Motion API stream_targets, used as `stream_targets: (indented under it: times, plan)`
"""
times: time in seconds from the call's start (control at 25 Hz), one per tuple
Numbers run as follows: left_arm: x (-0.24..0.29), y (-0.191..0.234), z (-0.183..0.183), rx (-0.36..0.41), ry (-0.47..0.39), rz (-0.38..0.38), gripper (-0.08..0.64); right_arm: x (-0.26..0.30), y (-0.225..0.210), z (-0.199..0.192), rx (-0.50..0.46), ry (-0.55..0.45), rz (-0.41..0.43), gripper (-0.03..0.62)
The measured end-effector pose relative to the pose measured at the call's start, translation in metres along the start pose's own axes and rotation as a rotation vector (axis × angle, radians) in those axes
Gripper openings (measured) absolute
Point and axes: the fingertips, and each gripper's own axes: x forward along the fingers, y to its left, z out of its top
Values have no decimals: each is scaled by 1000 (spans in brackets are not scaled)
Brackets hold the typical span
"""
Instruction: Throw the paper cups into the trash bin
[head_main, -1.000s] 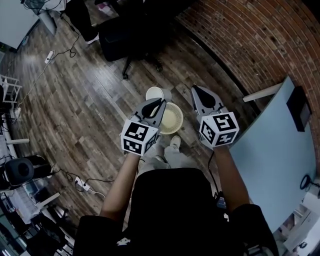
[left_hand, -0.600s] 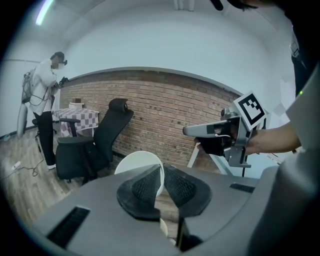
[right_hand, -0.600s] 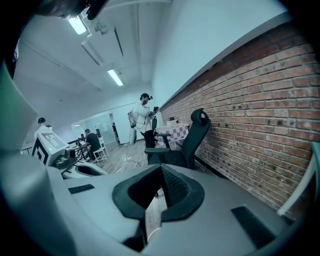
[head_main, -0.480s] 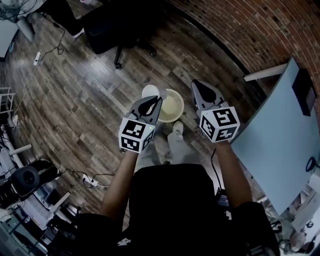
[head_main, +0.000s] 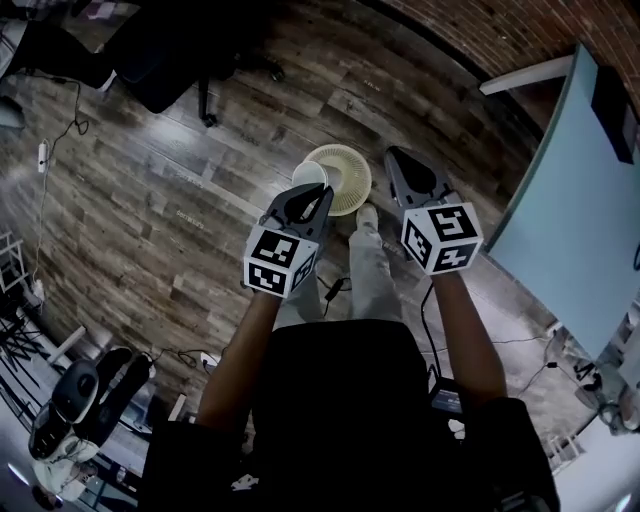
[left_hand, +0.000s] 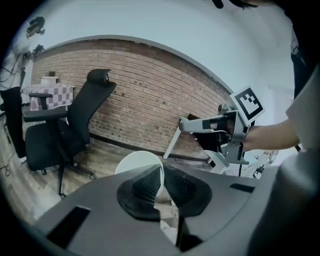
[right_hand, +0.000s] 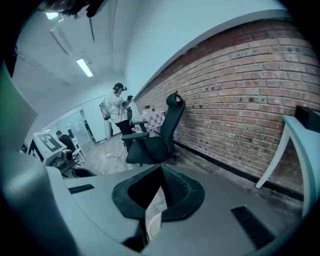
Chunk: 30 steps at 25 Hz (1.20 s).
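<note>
A round cream trash bin stands on the wood floor just ahead of the person's feet. My left gripper is shut on the wall of a white paper cup, which hangs over the bin's left rim. In the left gripper view the cup shows as a white rim behind the pads, with my left gripper pinching its wall. My right gripper hovers by the bin's right side. In its own view my right gripper is shut on a printed paper cup, which the head view does not show.
A black office chair stands at the far left, a light blue table at the right by the brick wall. Cables and a power strip lie on the floor. A person stands far off.
Both grippers have sunk toward the floor, still holding the cups. The left cup, earlier beside the bin, now sits over its left rim. The head view has swung.
</note>
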Motion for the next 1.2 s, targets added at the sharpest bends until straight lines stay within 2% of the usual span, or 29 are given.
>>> stream_targets:
  times: [0.24,0.48,0.6,0.8,1.0,1.2]
  plan:
    - [28,20,-28,62,106,-112,26,10,-9,-50,98,49,-105,3]
    - [69,35,-39,128,153,-190,26,24,-19,-92,163,90,-167,3]
    - [86,33,-60,159,193,-231,26,31,-25,-115,182,102,-191,3]
    - [105,30,-95,171,248,-266,26,39,-36,-150,213,119,-212,3]
    - [122,36,-130,163,294,-262,26,45,-49,-188,269,128,-245,3]
    - [149,41,-165,170,330,-265,26,67,-52,-228,283,154,-228,2]
